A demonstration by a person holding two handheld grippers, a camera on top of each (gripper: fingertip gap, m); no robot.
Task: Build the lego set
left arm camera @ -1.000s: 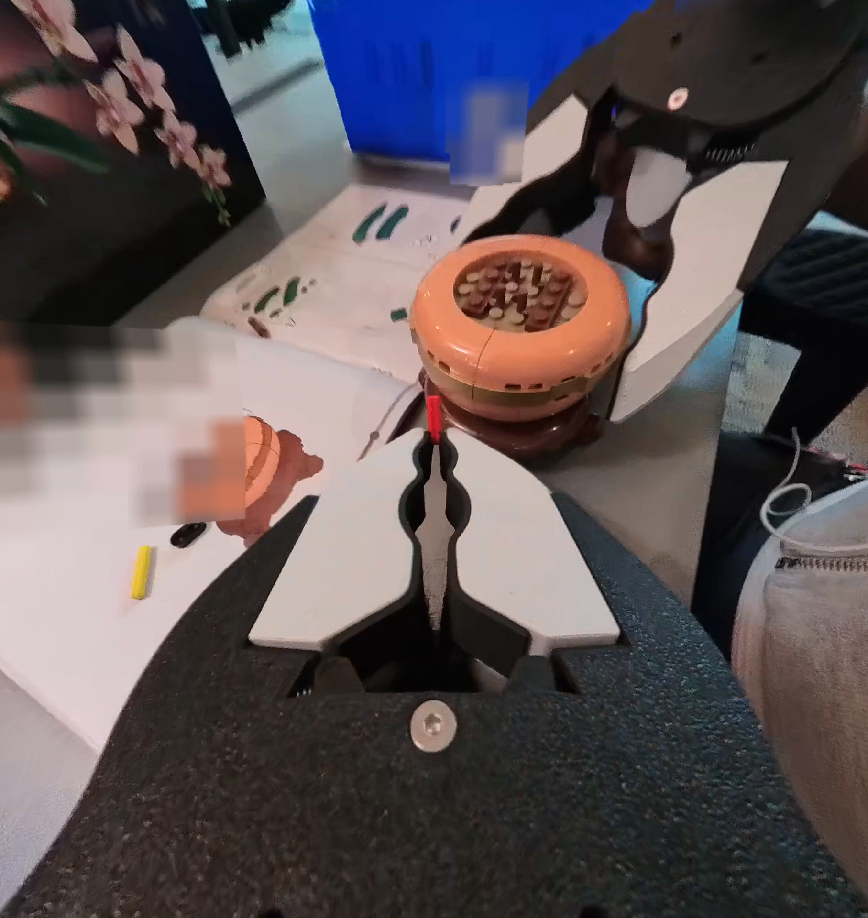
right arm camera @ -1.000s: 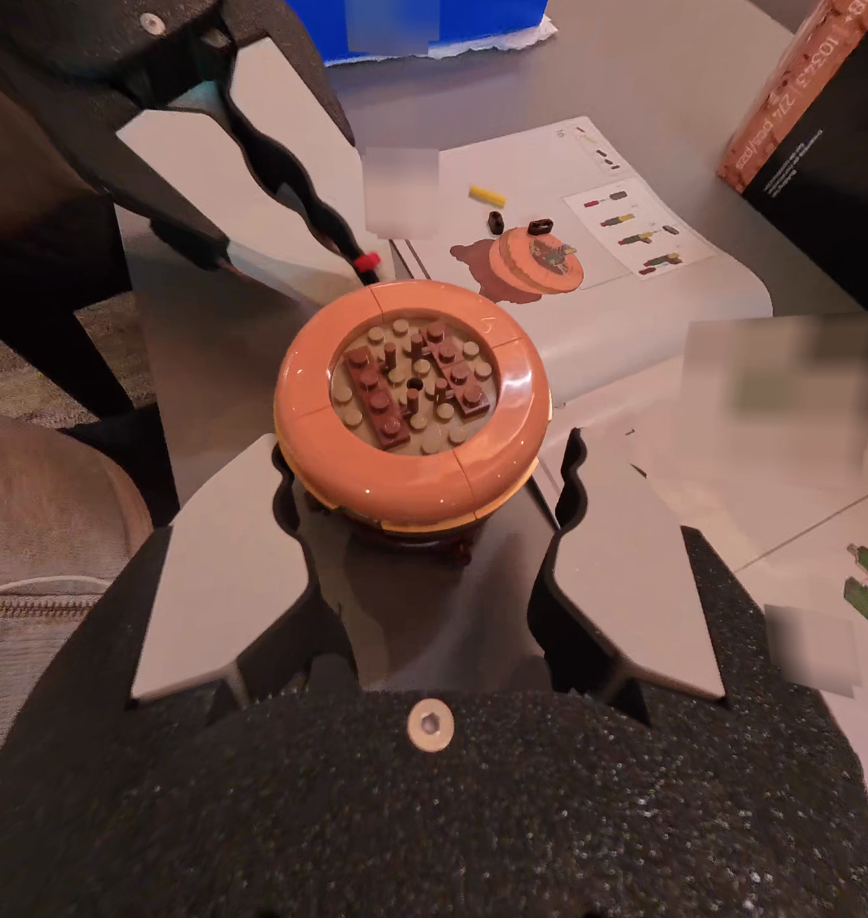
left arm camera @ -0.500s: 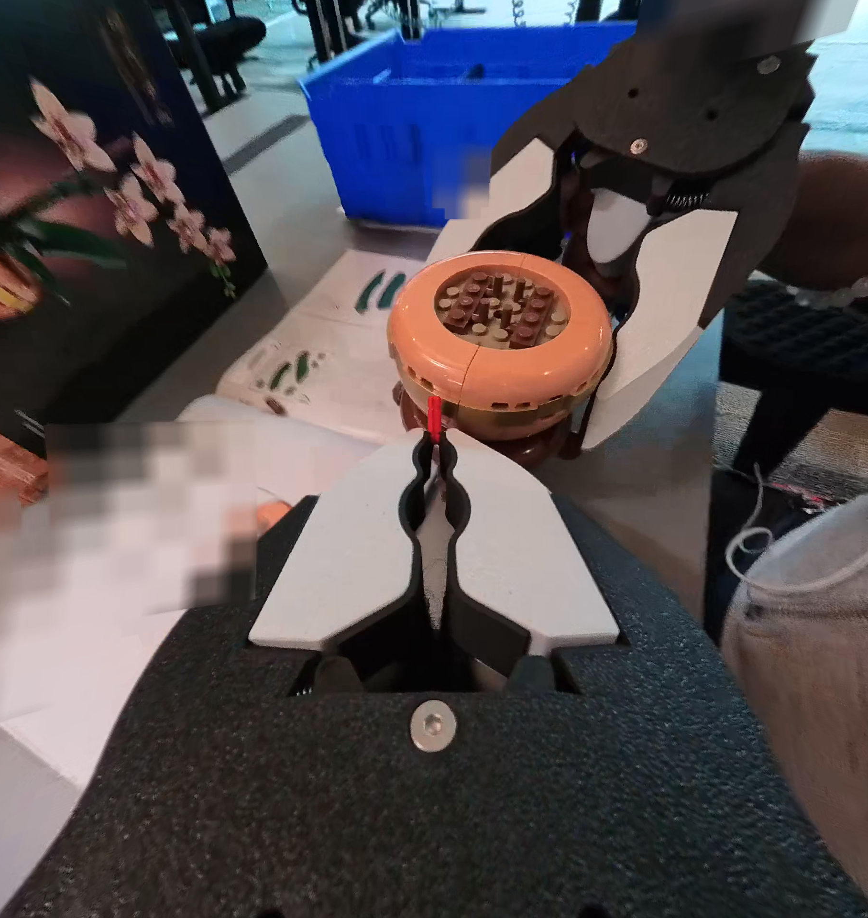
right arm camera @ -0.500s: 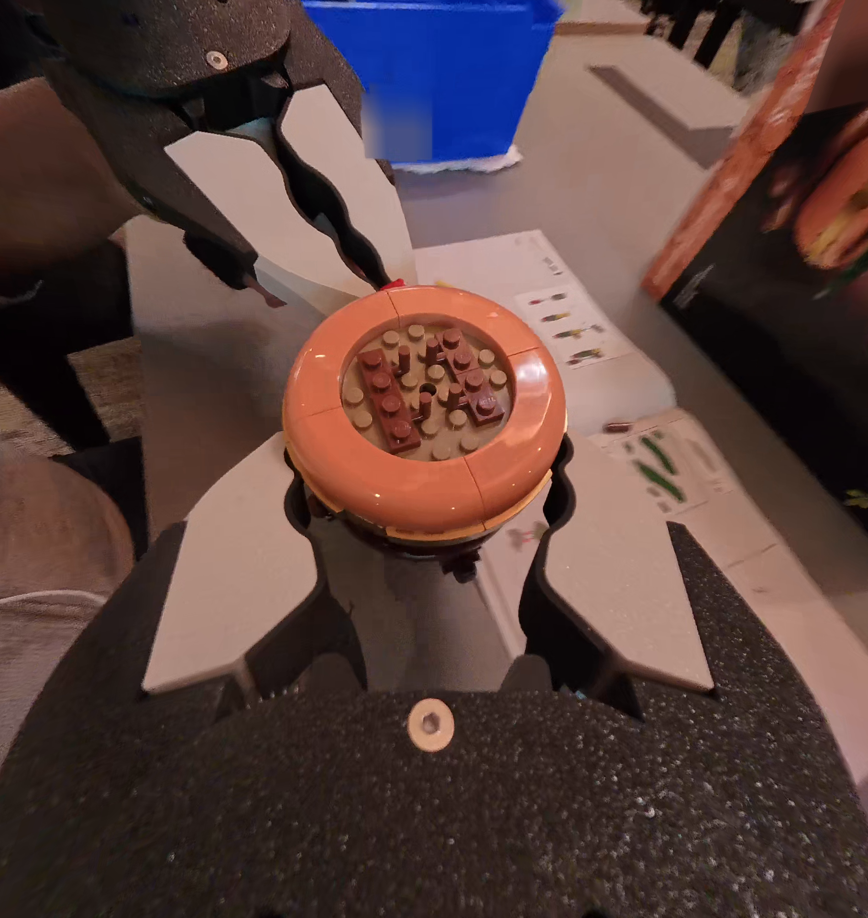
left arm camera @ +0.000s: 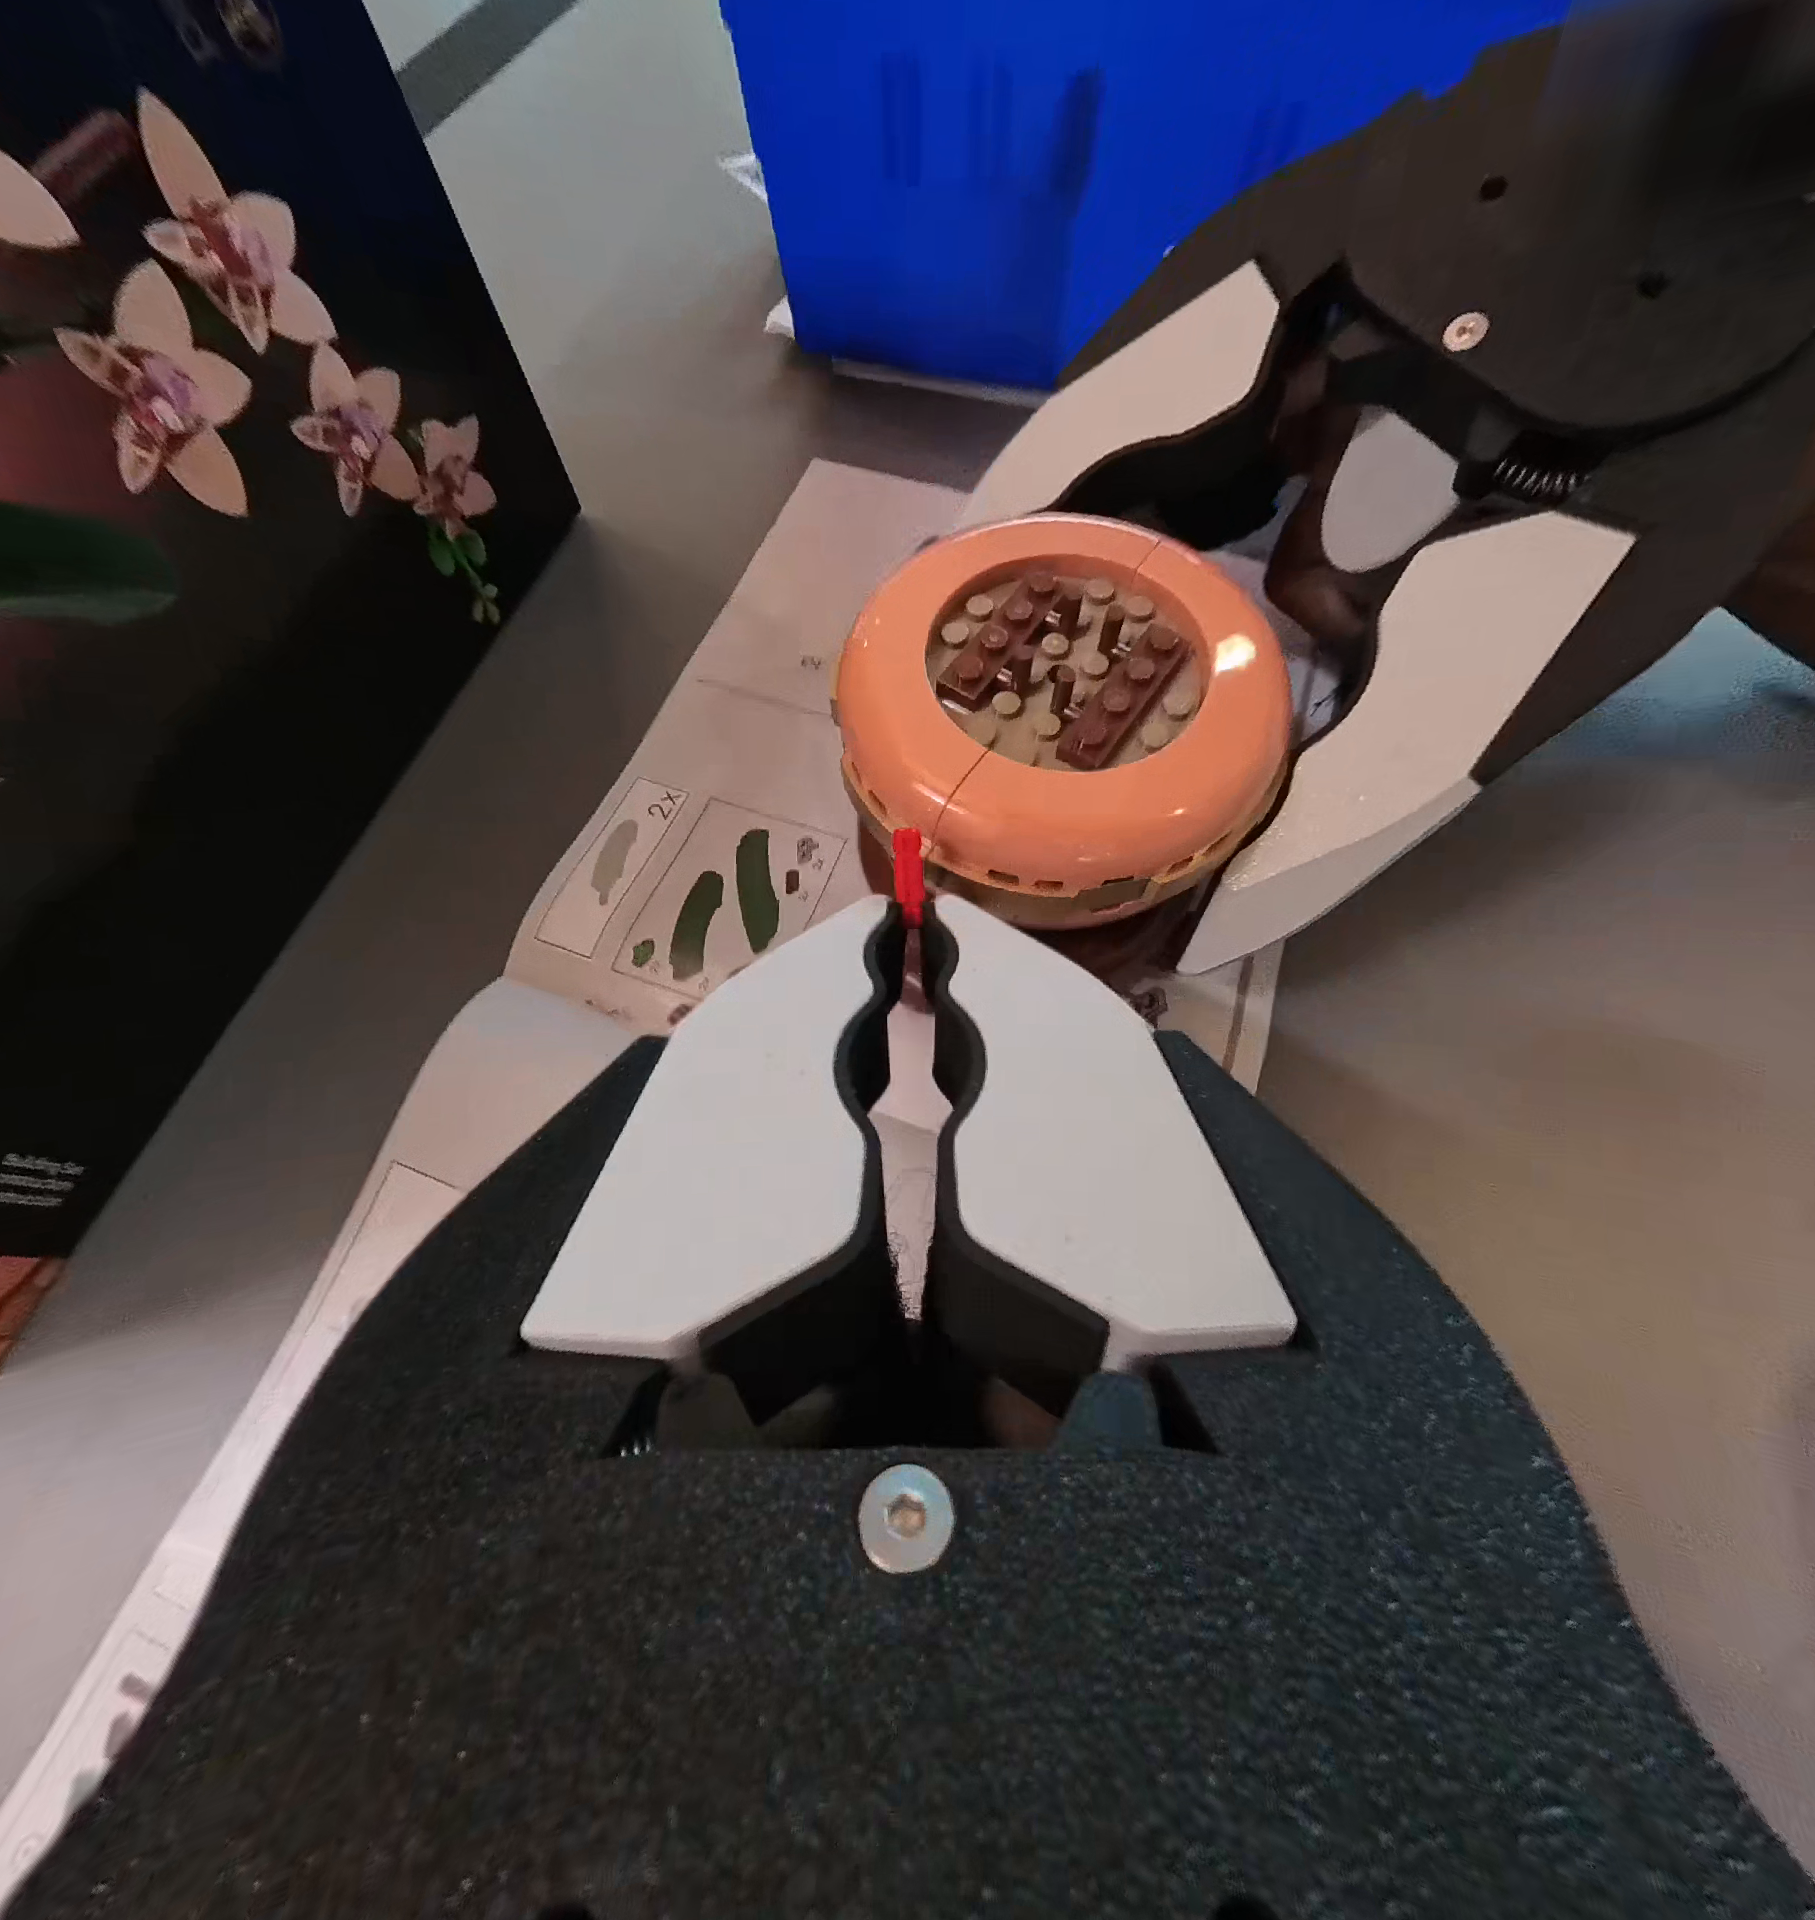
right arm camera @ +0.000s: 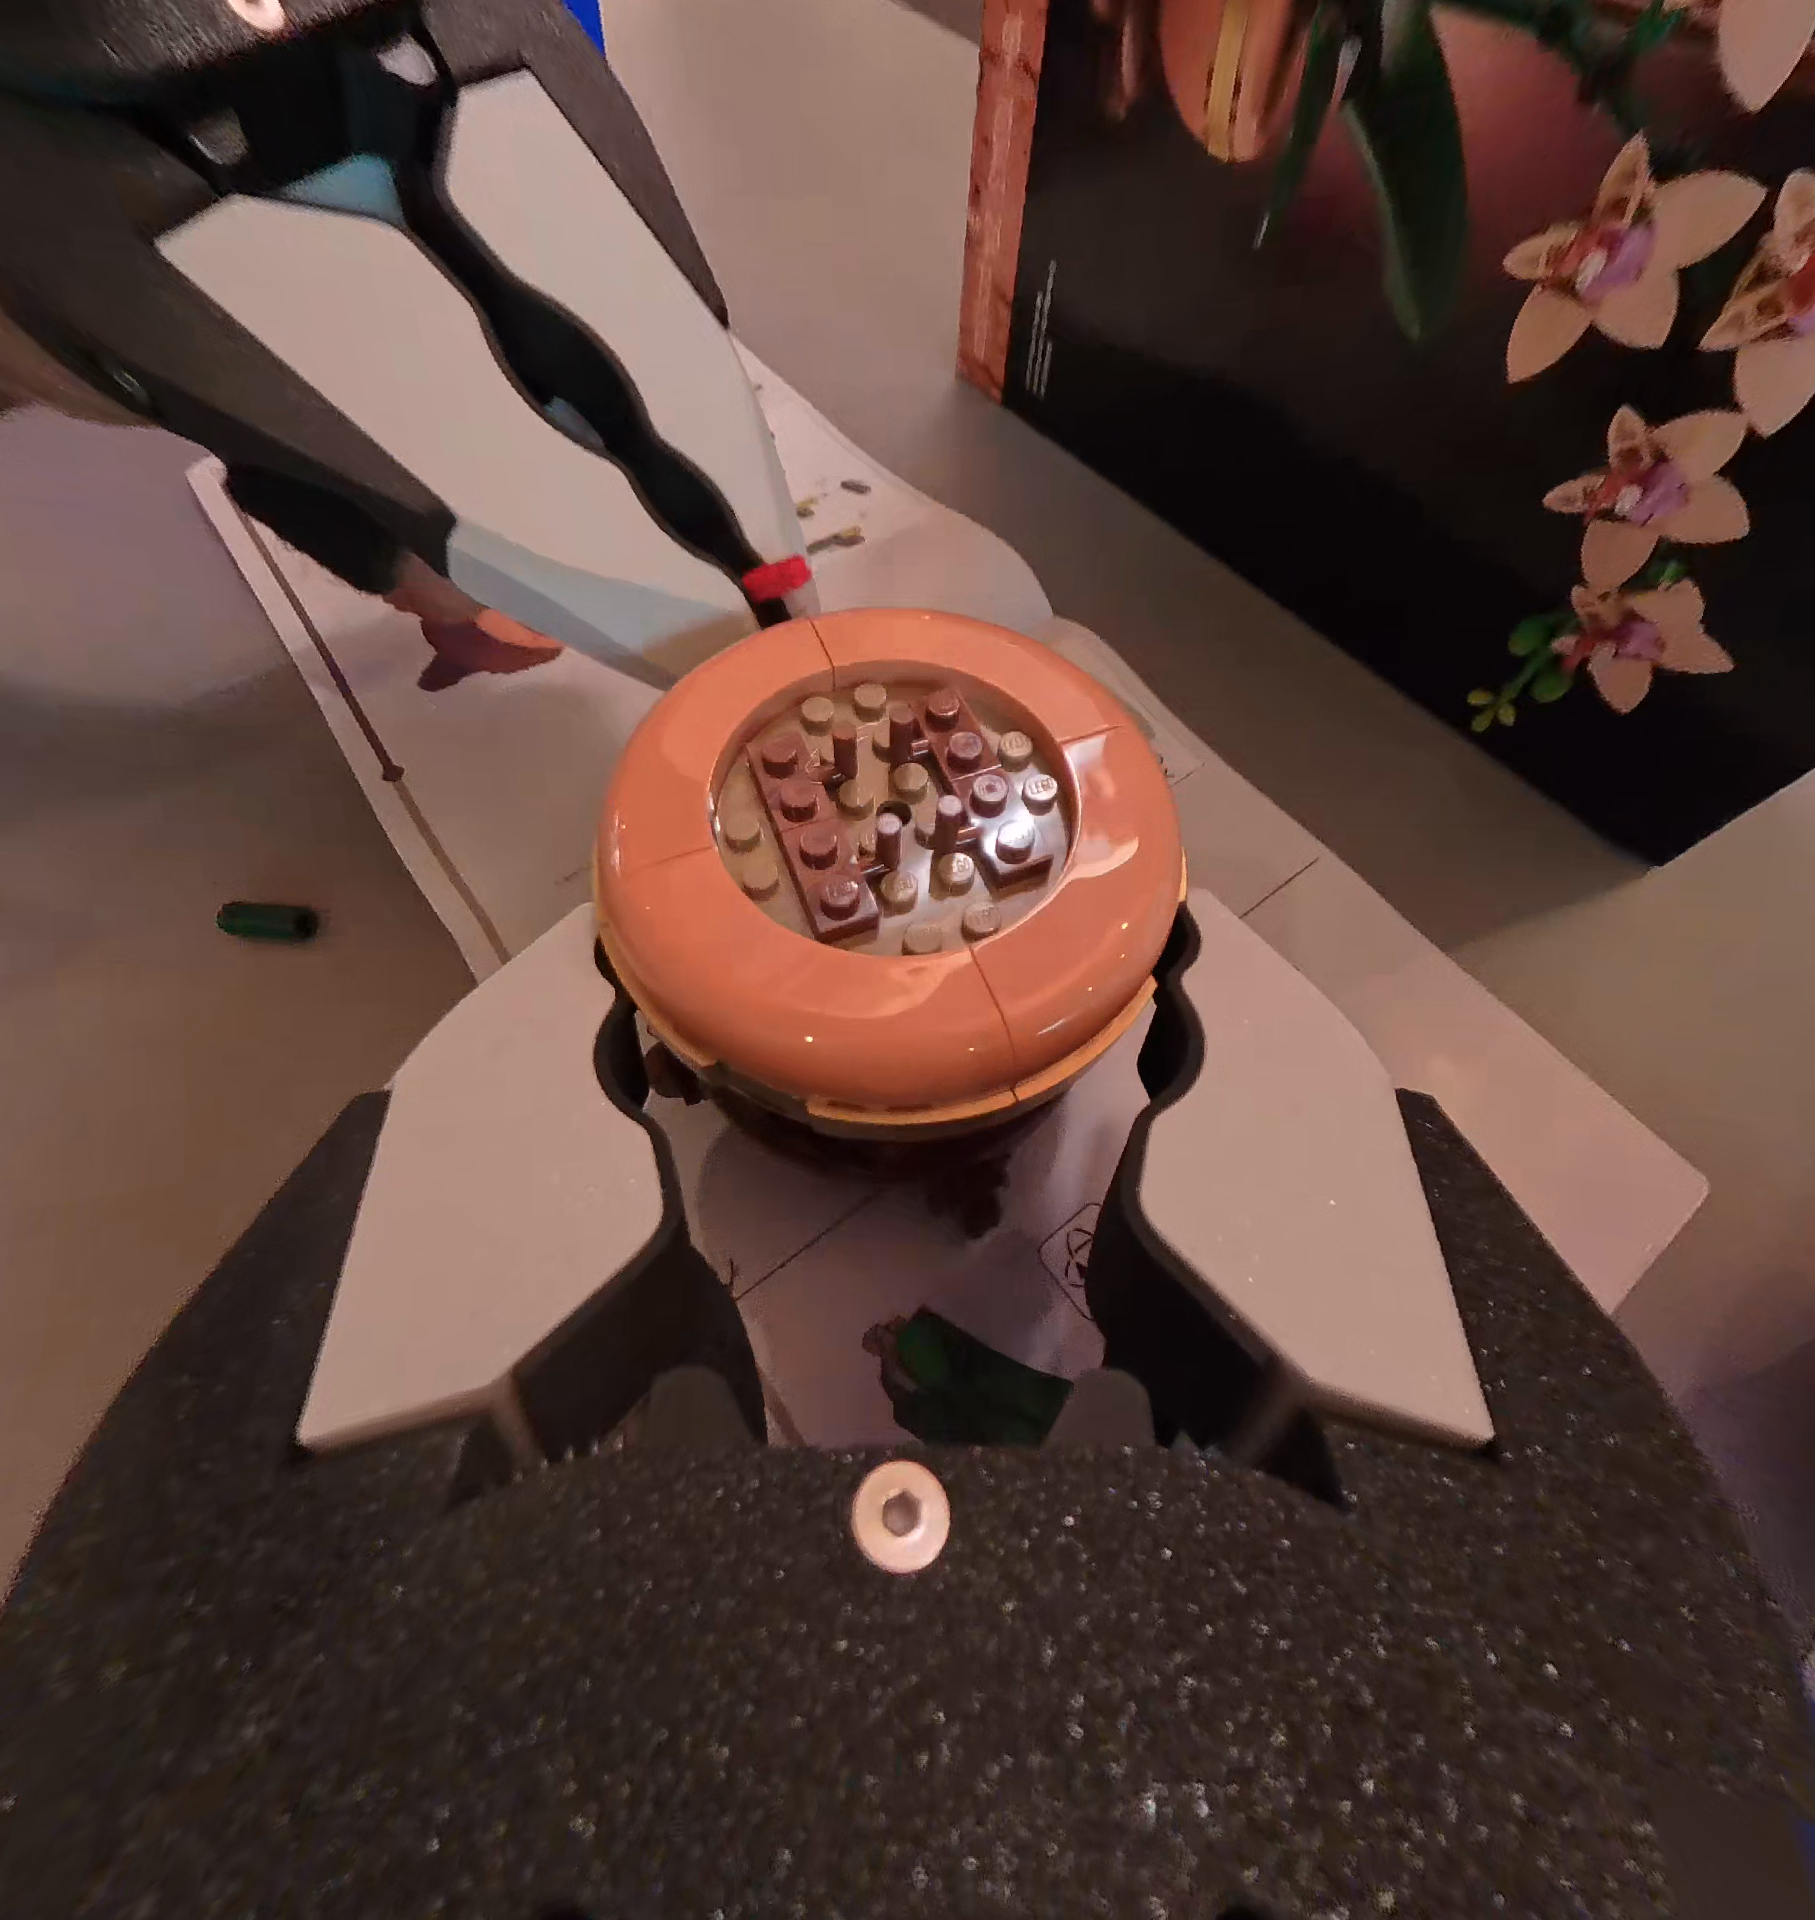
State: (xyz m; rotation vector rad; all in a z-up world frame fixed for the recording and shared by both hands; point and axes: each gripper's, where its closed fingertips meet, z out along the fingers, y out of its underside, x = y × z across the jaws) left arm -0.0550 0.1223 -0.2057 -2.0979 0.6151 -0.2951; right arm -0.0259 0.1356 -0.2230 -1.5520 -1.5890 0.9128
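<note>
The tan round lego pot [right arm camera: 861, 1018], with brown plates and pegs in its studded top, sits between the fingers of my right gripper [right arm camera: 887, 1039], which is shut on its dark lower body. It also shows in the left wrist view [left arm camera: 1069, 821], with the right gripper [left arm camera: 1090, 738] around it from behind. My left gripper [left arm camera: 908, 920] is shut on a small red pin [left arm camera: 907, 871], held upright just beside the pot's near rim. In the right wrist view the left gripper [right arm camera: 778, 603] and red pin [right arm camera: 775, 578] are at the pot's far rim.
The open instruction booklet [left arm camera: 695, 883] lies under the pot. A dark box with printed orchids [left arm camera: 207, 520] stands at the left; it also shows in the right wrist view [right arm camera: 1402, 468]. A blue bin [left arm camera: 986, 156] stands behind. A dark green piece [right arm camera: 267, 922] lies on the table. About 5 cm separates my left fingertips from my right.
The right gripper has carried the pot across the booklet towards the orchid box and turned it. The left gripper has followed, with the red pin staying near the pot's rim.
</note>
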